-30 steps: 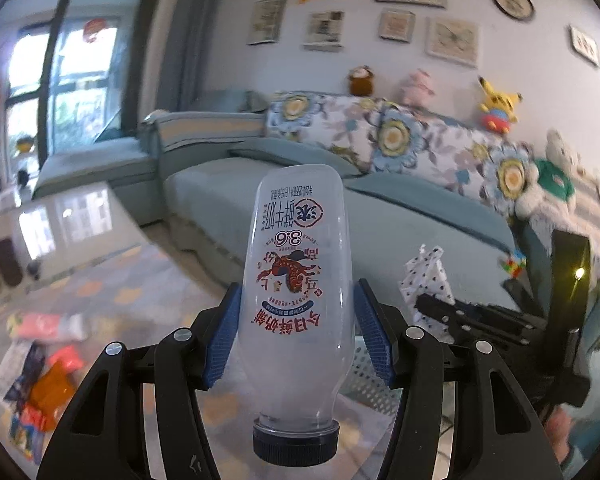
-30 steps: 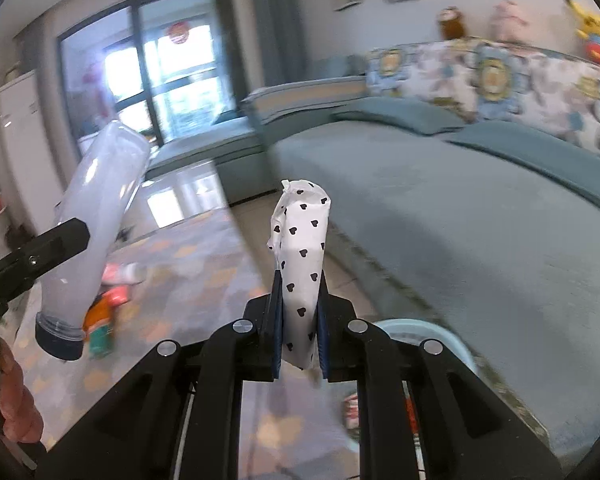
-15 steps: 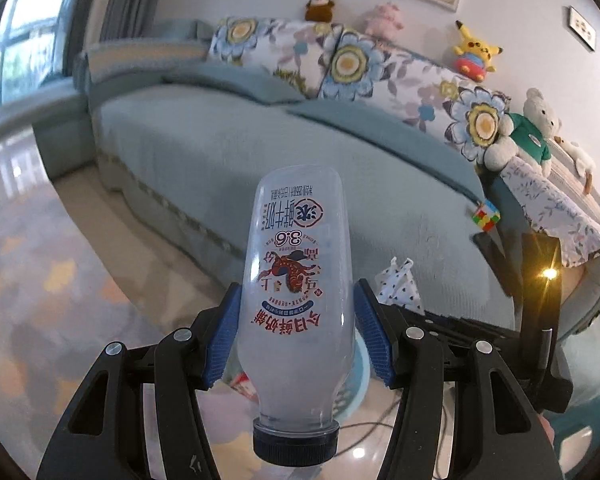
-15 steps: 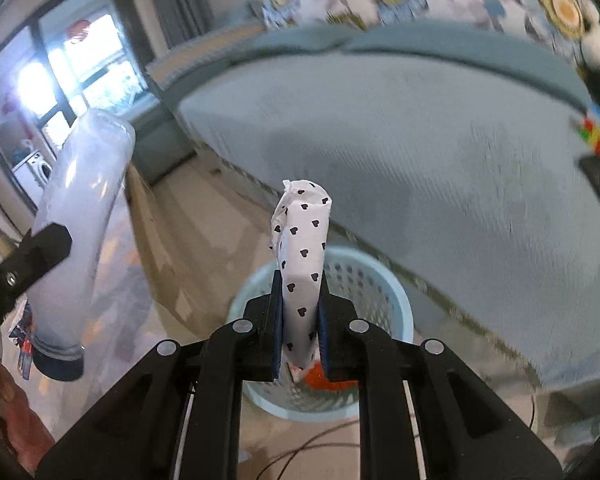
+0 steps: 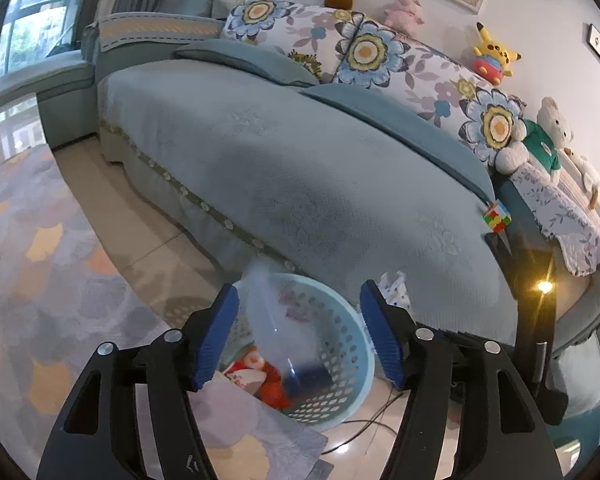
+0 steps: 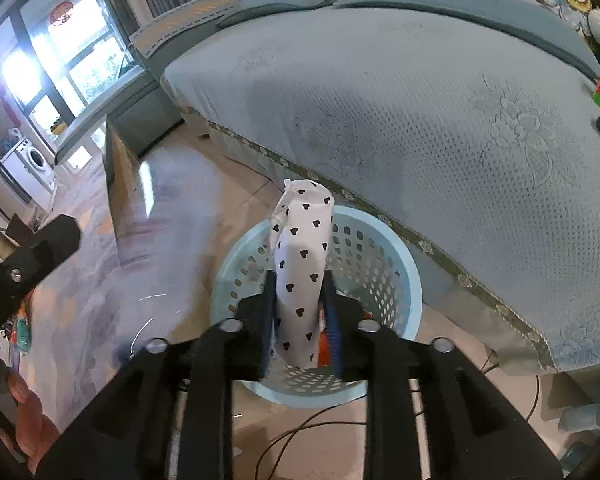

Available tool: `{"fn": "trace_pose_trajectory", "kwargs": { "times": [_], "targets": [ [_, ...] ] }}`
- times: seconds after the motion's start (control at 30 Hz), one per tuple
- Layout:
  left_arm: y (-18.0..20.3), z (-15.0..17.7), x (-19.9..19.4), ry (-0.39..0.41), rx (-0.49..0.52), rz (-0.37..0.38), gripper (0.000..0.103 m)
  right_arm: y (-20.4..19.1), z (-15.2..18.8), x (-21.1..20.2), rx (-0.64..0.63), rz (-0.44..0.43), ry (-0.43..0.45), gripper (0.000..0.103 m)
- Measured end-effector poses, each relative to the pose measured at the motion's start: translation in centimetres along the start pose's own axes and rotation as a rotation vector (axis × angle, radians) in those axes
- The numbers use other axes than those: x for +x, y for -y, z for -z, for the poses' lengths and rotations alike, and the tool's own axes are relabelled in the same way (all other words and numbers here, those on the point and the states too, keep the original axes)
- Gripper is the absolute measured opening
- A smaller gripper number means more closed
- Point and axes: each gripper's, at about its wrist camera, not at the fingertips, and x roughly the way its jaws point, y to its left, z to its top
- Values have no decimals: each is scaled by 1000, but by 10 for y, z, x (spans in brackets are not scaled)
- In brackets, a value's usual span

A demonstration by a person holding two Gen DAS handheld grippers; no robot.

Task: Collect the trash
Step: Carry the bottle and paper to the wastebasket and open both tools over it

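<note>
My left gripper (image 5: 300, 294) hangs above a light blue perforated basket (image 5: 340, 308), its jaws opening and nothing pressed between the blue pads. The clear milk bottle (image 5: 276, 328) with a dark cap is a blur dropping into the basket, onto red and orange wrappers (image 5: 268, 384). In the right wrist view the same bottle (image 6: 168, 240) streaks down beside the basket (image 6: 404, 264). My right gripper (image 6: 299, 280) is over the basket too, jaws opening. A white heart-dotted packet (image 6: 304, 248) still stands upright between them, with a slit of daylight at the right pad.
A long teal sofa (image 5: 300, 160) runs right behind the basket, with a puzzle cube (image 5: 496, 218) on its edge. A patterned rug (image 5: 40, 260) covers the floor to the left. A thin cable (image 6: 300, 432) lies on the tiles in front of the basket.
Both grippers came down over the basket. The left jaws spread and let the bottle go; it is falling. The right jaws have widened around the dotted packet.
</note>
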Motion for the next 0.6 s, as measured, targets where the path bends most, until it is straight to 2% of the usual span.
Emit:
{"fn": "trace_pose_trajectory", "kwargs": {
  "times": [0.13,0.37,0.6],
  "targets": [
    [-4,-2,-7,19,-5,-4,63,2,0,2,14,4,5,43],
    [-8,-4,-15,37,-14,-15,63,0,1,-4,10,4,22,46],
    [-7,-7,-34,72,3,-33,63,-13,0,-19,-22,-41,68,46]
  ]
}}
